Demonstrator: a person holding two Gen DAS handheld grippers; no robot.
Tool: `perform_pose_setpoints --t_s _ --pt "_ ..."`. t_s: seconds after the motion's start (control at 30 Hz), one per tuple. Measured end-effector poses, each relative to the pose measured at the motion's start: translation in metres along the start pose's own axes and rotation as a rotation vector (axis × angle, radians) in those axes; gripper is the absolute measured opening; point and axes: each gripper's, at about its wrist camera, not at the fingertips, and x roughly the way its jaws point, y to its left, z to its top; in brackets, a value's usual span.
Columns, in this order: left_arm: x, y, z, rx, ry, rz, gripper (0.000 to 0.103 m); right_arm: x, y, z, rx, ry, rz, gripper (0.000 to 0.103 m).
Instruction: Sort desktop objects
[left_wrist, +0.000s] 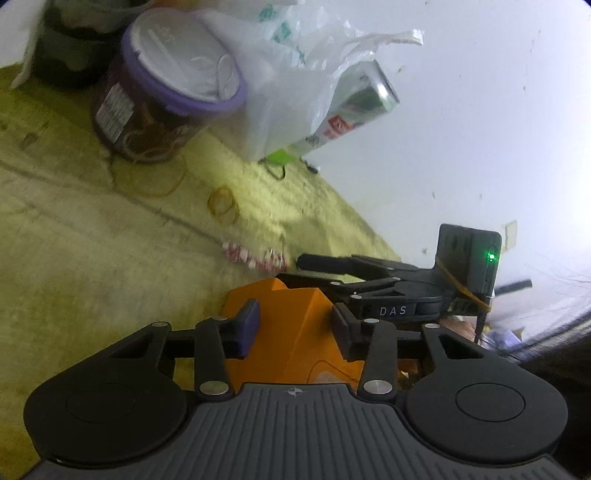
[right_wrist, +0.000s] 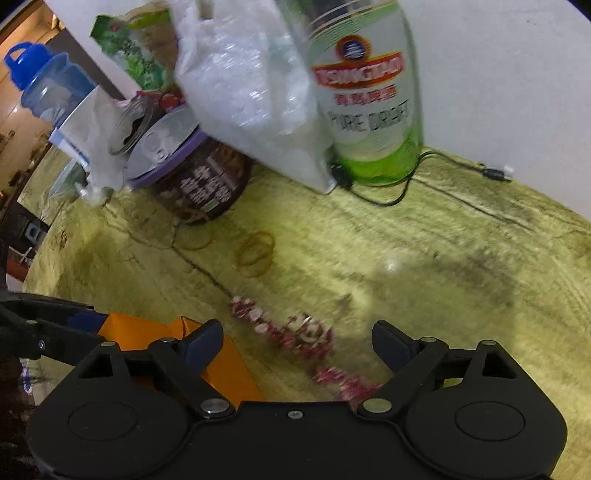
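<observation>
My left gripper (left_wrist: 295, 330) is shut on an orange box (left_wrist: 291, 317), its pads against the box's two sides, low over the yellow-green table (left_wrist: 92, 240). A red-and-white bead string (left_wrist: 255, 258) lies just past the box. My right gripper (right_wrist: 297, 343) stands open above that bead string (right_wrist: 295, 334), which runs between its fingers without touching them. The orange box (right_wrist: 147, 332) shows at its lower left. In the left wrist view my right gripper (left_wrist: 295, 267) reaches in from the right, fingers apart.
A purple-lidded jar (right_wrist: 192, 173), a white plastic bag (right_wrist: 255, 85) and a green beer can (right_wrist: 369, 92) stand along the white wall. Loose rubber bands (right_wrist: 256, 253) lie in front of the jar. A black cable (right_wrist: 424, 177) trails by the can. A blue bottle (right_wrist: 48, 81) stands far left.
</observation>
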Motion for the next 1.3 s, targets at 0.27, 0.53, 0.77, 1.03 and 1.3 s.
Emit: perform_pose_setpoints --t_s 0.27,0.53,0.77,1.03,1.3 --pt "-0.028 0.018 -0.009 -0.020 0.095 -0.012 0.056 -0.016 0.022 -0.008 0.011 -0.058 0.013 0.082" --pt "-0.041 0.014 -0.032 0.034 0.191 -0.042 0.090 -0.127 0.006 -0.035 0.075 -0.219 -0.243 0.084" --pt "-0.020 0.008 -0.052 0.119 0.260 0.030 0.079 -0.227 -0.014 -0.172 0.415 -0.356 -0.527 0.094" --pt "-0.043 -0.018 -0.062 0.223 0.206 0.108 0.061 -0.211 -0.032 -0.294 0.788 -0.544 -0.476 0.093" --pt "-0.065 -0.062 -0.065 0.347 0.114 0.128 0.055 -0.212 -0.025 -0.311 0.816 -0.609 -0.443 0.094"
